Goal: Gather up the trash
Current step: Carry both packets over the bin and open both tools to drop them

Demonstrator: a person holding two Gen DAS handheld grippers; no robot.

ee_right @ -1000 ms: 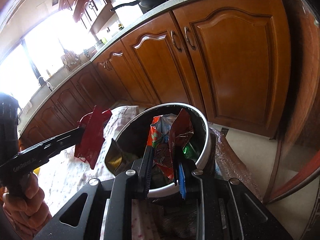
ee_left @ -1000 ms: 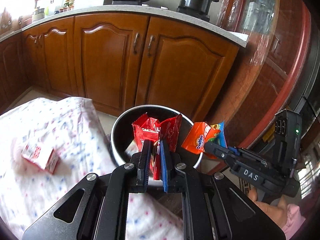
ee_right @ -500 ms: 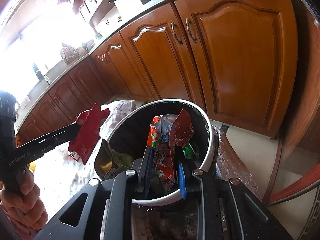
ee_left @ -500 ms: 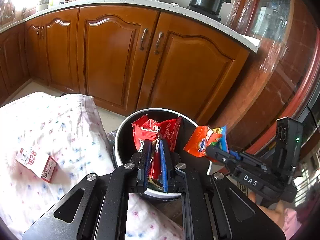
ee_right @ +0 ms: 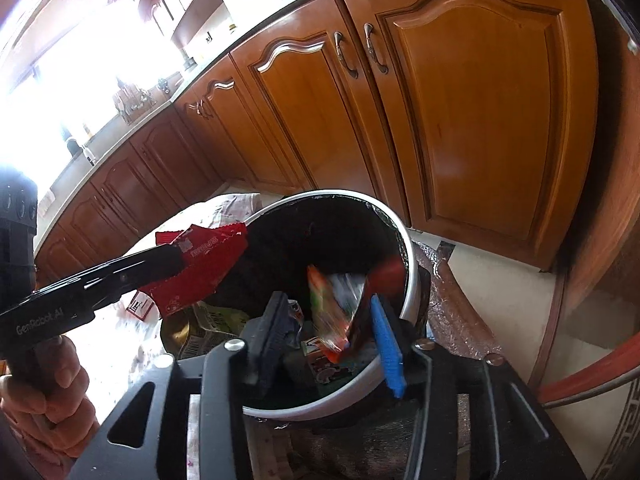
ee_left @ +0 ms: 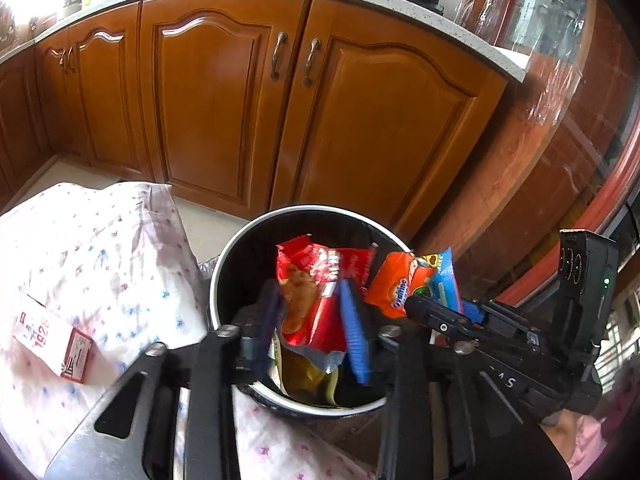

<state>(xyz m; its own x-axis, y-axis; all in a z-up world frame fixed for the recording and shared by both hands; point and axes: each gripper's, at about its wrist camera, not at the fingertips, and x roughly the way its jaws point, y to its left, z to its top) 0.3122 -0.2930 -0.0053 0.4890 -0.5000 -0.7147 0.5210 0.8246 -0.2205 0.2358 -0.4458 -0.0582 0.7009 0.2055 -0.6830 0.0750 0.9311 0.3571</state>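
Two wooden cabinet doors (ee_left: pixel 288 120) behind bin (ee_left: pixel 236 252).

Both grippers angle steeply downward, side by side. The left gripper (ee_left: pixel 312 320) has its jaws opening, with a red wrapper (ee_left: pixel 320 280) loose between them. The right gripper (ee_right: pixel 328 336) is opening too, an orange wrapper (ee_right: pixel 332 320) blurred between its fingers. A hand (ee_right: pixel 48 392) grasps the left gripper's handle.
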